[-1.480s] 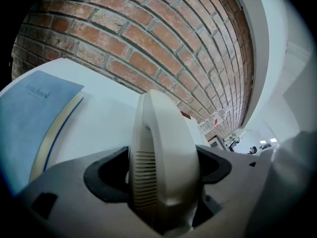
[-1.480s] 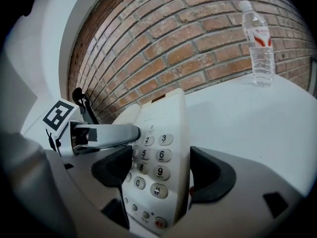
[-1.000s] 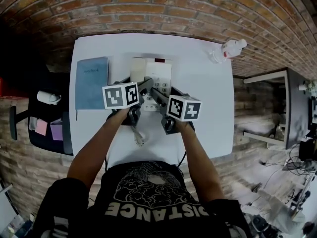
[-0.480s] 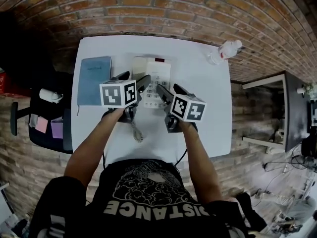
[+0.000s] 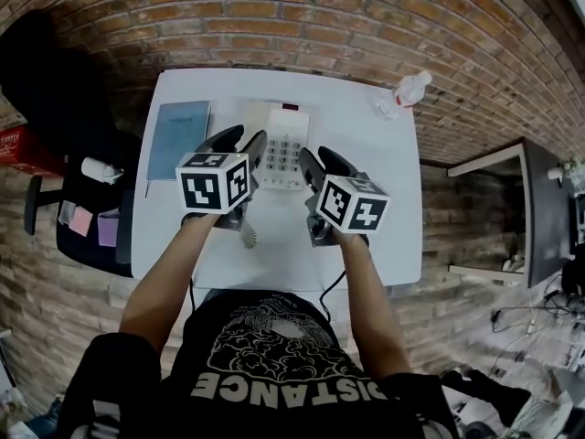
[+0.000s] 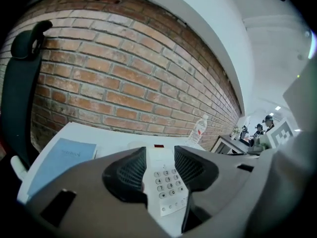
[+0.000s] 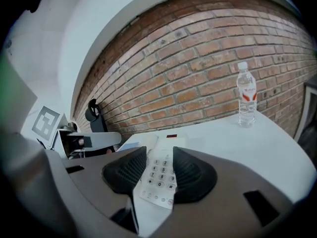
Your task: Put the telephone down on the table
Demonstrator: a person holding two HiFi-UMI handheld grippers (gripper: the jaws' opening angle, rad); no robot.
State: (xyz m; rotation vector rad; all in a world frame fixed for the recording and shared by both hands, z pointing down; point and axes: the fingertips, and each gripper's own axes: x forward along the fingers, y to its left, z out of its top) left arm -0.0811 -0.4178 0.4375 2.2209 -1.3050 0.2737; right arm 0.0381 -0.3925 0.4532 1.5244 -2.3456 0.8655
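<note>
Telephone on table, notebook left, bottle right

The person wears a black short-sleeved T-shirt with a pale, ornate line drawing on the chest. Below it run large pale block letters reading DISTANCE. The left sleeve carries pale marks near its hem.

Blue notebook L; water bottle far R; brick wall behind.
</note>
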